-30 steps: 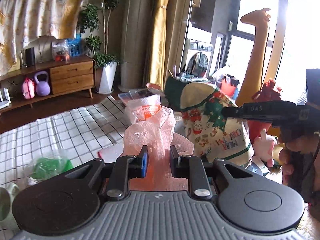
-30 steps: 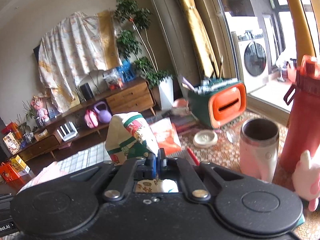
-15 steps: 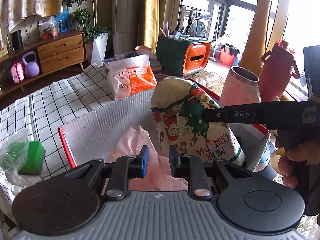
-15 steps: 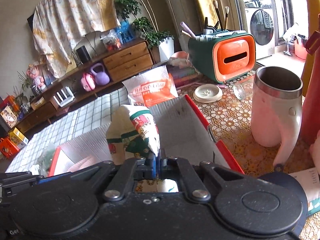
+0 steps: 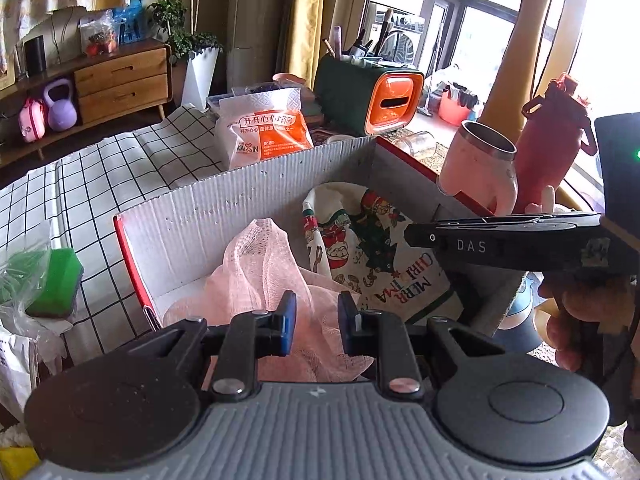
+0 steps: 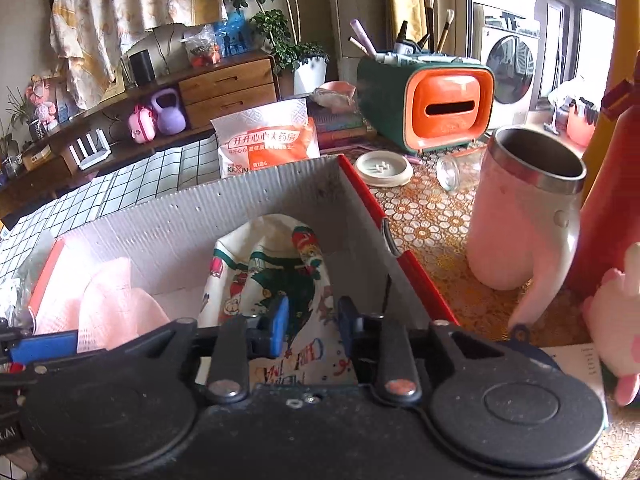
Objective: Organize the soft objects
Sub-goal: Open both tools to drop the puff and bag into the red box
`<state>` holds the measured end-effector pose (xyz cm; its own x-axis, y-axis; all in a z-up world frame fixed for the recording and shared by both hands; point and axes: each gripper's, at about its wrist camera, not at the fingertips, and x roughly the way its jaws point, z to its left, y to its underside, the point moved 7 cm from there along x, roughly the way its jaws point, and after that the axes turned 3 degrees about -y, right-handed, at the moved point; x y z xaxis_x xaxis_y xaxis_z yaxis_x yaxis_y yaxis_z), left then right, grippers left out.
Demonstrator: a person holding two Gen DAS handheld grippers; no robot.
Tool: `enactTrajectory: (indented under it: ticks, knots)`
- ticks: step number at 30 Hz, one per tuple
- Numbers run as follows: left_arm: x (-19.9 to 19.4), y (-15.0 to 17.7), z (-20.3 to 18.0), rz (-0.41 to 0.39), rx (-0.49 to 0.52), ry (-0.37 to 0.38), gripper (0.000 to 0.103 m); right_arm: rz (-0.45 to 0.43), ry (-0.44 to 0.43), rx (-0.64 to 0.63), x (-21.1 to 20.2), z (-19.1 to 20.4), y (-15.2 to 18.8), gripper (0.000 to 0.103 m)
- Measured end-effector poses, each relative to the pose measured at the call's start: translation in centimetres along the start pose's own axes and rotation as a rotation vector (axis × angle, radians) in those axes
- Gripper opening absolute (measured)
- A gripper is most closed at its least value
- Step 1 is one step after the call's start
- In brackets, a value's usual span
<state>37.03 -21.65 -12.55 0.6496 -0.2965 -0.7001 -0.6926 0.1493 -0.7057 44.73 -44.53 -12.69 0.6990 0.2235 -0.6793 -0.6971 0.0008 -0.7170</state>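
Observation:
A pink gauze cloth point(image 5: 264, 276) lies in the left part of a grey corrugated box with a red rim point(image 5: 224, 208). My left gripper point(image 5: 316, 324) is open just above it, jaws apart around the cloth. A Christmas-print cloth point(image 6: 280, 276) stands slumped in the right part of the same box point(image 6: 248, 208); it also shows in the left wrist view point(image 5: 360, 240). My right gripper point(image 6: 312, 326) is open over it, jaws apart. The pink cloth shows at the left in the right wrist view point(image 6: 116, 304). The right gripper's body point(image 5: 500, 240) crosses the left wrist view.
Beside the box on the right stand a pink steel-rimmed mug point(image 6: 524, 216), a red bottle point(image 5: 552, 144) and a pink plush toy point(image 6: 616, 320). Behind are an orange-white bag point(image 6: 268, 140) and a green-orange organizer point(image 6: 436, 104). A green sponge in plastic point(image 5: 48, 280) lies left on the checked cloth.
Both grippers came down into the box with their cloths and opened. The pink cloth and the Christmas cloth now rest inside the box, released.

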Motion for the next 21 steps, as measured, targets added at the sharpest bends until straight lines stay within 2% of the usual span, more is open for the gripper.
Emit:
enactTrajectory:
  ticks: [9,21]
  knots:
    - [-2.6,0.1,0.0,-0.016,-0.019,-0.017,0.021,-0.026,-0.076,-0.026,-3.6,1.5,0.3,0.054]
    - [-7.0,0.7,0.9,-0.058,-0.056,-0.018,0.023,-0.076,-0.164,-0.048,-8.7,5.0,1.4,0.065]
